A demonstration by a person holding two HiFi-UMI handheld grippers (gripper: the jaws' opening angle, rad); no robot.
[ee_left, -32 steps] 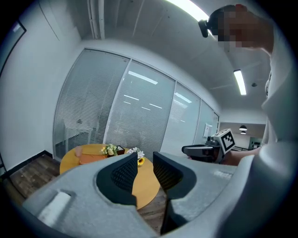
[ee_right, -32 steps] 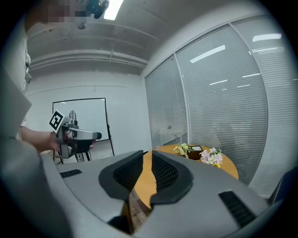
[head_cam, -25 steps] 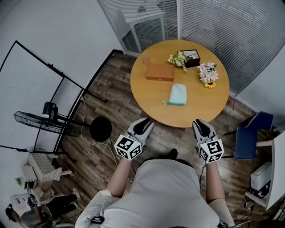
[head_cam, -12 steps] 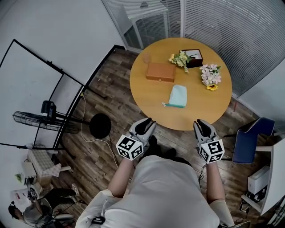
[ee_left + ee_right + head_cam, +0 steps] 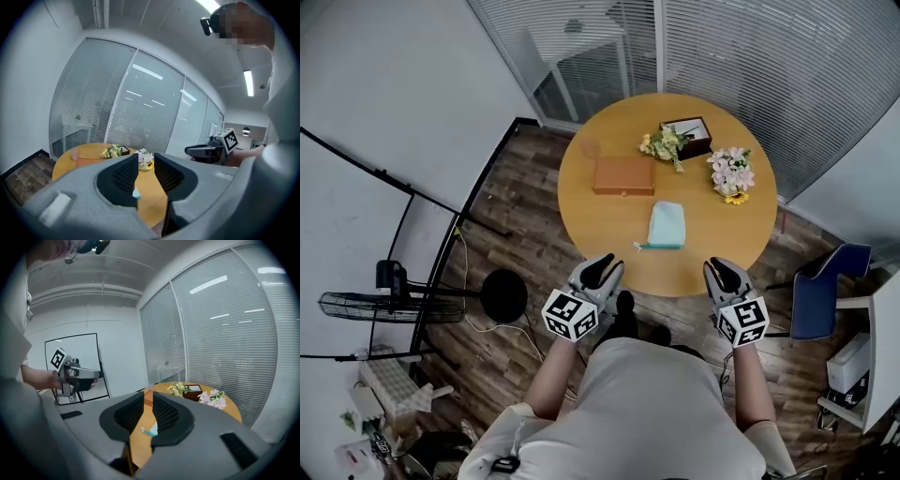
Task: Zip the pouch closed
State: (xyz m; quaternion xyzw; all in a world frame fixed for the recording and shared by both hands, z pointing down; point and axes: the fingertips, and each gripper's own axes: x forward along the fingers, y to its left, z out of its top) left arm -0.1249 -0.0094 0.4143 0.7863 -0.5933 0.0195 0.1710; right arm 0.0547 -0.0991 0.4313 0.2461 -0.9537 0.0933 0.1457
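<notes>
Both grippers are held up in front of me, short of the table's [image 5: 581, 202] near edge and well apart from everything on it.

Left gripper [image 5: 598, 272]: off the near-left edge, over the wood floor [image 5: 511, 220]. Jaws stand apart by a narrow slit with nothing between them; only tabletop shows through the gap.

Right gripper [image 5: 720, 275]: off the near-right edge. Same condition: a narrow gap, nothing held.

Pouch [image 5: 666, 225]: pale mint, lying flat on the near half of the table, roughly midway between left and right edges. A thin teal tail [image 5: 639, 247] sticks out from its near-left corner. I cannot tell from here how far the zip is run.

Other items, all toward the far half:
- a flat orange-brown case [image 5: 623, 175], left of centre
- a small bunch of yellow flowers [image 5: 661, 143] touching a dark box [image 5: 692, 137] at the far edge
- a pink posy [image 5: 729, 173] near the right edge
</notes>
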